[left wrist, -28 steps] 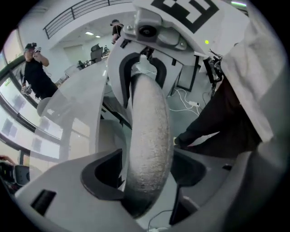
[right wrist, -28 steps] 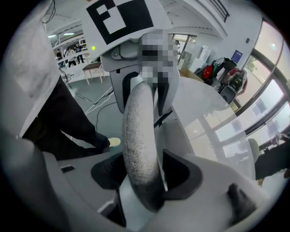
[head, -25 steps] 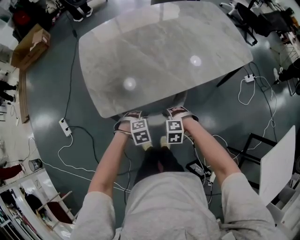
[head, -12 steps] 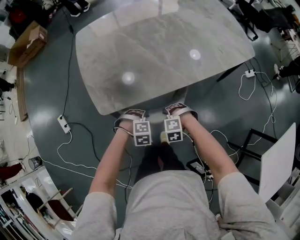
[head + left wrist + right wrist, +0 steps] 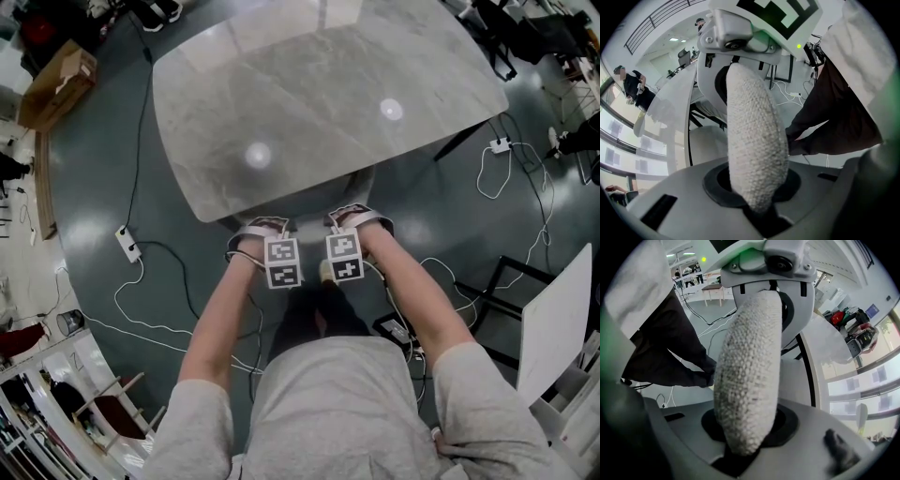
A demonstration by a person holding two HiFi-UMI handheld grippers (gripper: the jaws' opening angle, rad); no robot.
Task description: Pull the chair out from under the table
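Chair (image 5: 361,195) stands tucked under the surface (image 5: 319,94) and faces it, its knitted top rail (image 5: 754,140) running crosswise along the near edge. The left hand-held gripper (image 5: 264,230) and right hand-held gripper (image 5: 354,223), jaws just closing, each clamp this rail from above.

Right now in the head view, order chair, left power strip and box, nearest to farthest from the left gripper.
1. Chair: in the left gripper, whose jaws have just been closing on it.
2. Power strip: floor, to its left.
3. Box: floor, far upper left.
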